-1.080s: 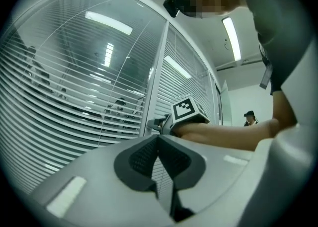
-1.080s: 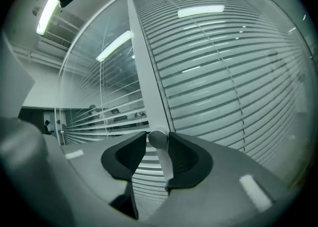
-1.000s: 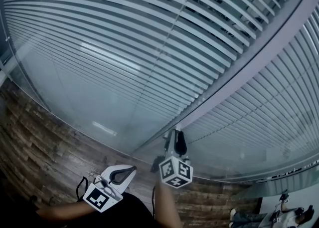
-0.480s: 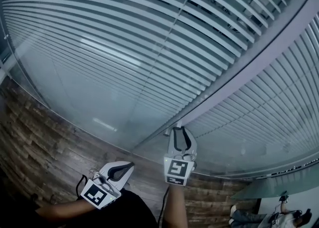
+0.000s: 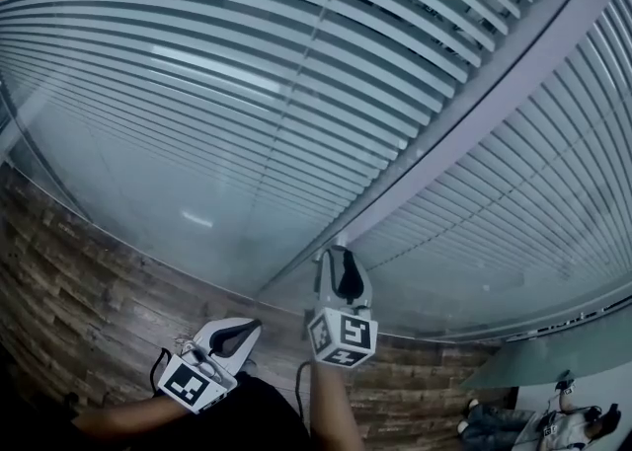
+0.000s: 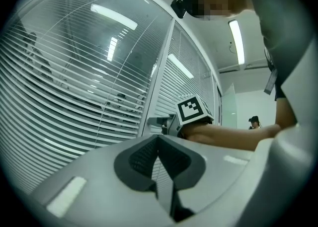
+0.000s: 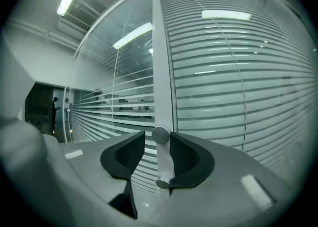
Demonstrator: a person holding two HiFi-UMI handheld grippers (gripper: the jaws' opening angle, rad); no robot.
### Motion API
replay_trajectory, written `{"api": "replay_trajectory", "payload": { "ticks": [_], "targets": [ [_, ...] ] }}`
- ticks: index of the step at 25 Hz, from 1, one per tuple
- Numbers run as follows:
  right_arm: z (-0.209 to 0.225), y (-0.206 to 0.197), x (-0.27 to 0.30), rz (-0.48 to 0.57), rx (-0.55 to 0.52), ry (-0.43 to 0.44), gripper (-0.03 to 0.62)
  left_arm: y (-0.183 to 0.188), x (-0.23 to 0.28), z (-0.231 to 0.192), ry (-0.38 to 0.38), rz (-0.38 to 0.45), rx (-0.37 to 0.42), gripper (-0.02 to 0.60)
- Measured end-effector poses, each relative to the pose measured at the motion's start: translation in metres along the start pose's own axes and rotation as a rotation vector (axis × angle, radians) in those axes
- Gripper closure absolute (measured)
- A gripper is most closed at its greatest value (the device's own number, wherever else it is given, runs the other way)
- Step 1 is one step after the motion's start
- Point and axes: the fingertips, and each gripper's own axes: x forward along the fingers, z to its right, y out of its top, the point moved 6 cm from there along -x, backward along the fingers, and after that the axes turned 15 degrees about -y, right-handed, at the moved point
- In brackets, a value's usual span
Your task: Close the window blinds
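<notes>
Facing slatted blinds (image 5: 247, 94) behind glass, wood planking (image 5: 79, 281) below; a grey post (image 5: 474, 113) splits the panes. The right gripper (image 5: 334, 254) has just been opening its jaws, a white knob (image 7: 160, 135) loose between them; the left gripper (image 5: 247, 329) is clenched, empty.

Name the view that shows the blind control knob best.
Right gripper view: the knob on the frame stands between the jaws of the right gripper, which have just been opening. In the head view the gripper covers it; in the left gripper view it cannot be told apart from the gripper.
</notes>
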Motion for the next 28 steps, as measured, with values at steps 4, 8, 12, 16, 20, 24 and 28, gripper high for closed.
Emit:
{"api": "replay_trajectory", "payload": {
  "ticks": [4, 8, 12, 16, 20, 24, 28],
  "targets": [
    [0.001, -0.003, 0.008, -0.003, 0.121, -0.031, 0.439, -0.001, -0.002, -0.004, 0.016, -0.001, 0.005, 0.583],
    [0.002, 0.006, 0.014, 0.001, 0.223, -0.041, 0.477, 0.003, -0.007, -0.011, 0.037, -0.012, -0.002, 0.583],
    [0.004, 0.007, 0.018, 0.016, 0.156, -0.057, 0.462, 0.006, -0.006, -0.016, 0.049, -0.005, -0.004, 0.583],
    [0.001, 0.012, 0.012, 0.028, -0.087, -0.06, 0.462, 0.006, -0.008, -0.013, 0.049, -0.004, -0.002, 0.583],
    [-0.009, 0.011, 0.011, 0.044, -0.376, -0.07, 0.462, 0.004, -0.008, -0.011, 0.031, -0.011, -0.001, 0.583],
    [-0.01, 0.014, 0.009, 0.07, -0.616, -0.085, 0.462, 0.007, 0.003, -0.002, -0.005, -0.005, 0.012, 0.583],
    [-0.009, 0.011, 0.01, 0.069, -0.822, -0.052, 0.461, -0.003, 0.0, -0.003, 0.011, -0.021, -0.023, 0.583]
  ]
}}
